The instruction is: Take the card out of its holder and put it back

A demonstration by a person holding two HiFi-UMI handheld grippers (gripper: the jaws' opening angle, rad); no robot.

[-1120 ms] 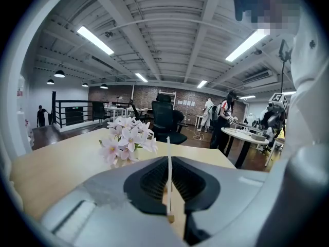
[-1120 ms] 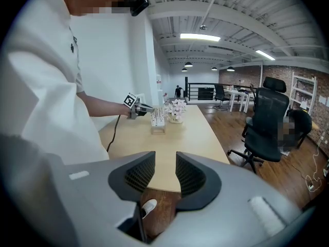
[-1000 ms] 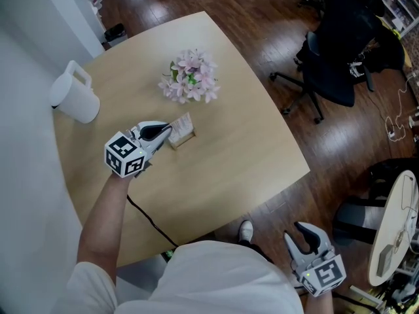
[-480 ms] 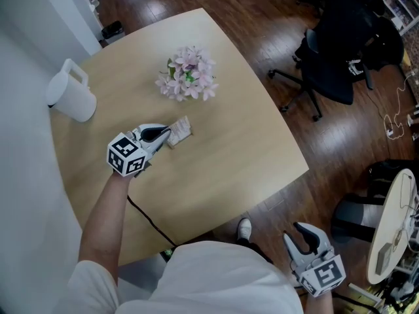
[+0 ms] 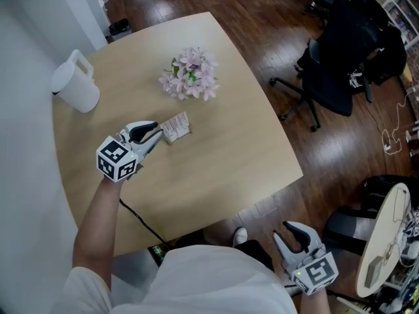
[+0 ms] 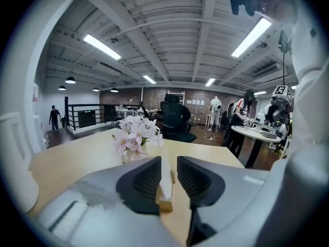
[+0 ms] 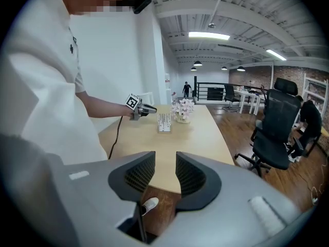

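Observation:
The white card (image 5: 175,127) stands in its small wooden holder (image 6: 165,206) on the table, below the flowers. My left gripper (image 5: 154,133) lies just left of it, fingertips pointing at the card's near end. In the left gripper view the card (image 6: 165,175) is edge-on in line with the narrow gap of the left gripper (image 6: 168,171), near the left jaw, with a gap showing on the right; the jaws are open. My right gripper (image 5: 298,237) hangs low beyond the table's front edge, open and holding nothing. The right gripper view shows the card (image 7: 164,121) far off.
A pot of pink flowers (image 5: 190,76) stands behind the card. A white pitcher (image 5: 74,84) sits at the table's far left corner. The wooden table (image 5: 222,156) ends near my body. Black office chairs (image 5: 340,51) stand on the floor at right.
My left gripper has drawn back a little from the card, which stays in its holder. The head view has shifted slightly. The right gripper has hardly moved.

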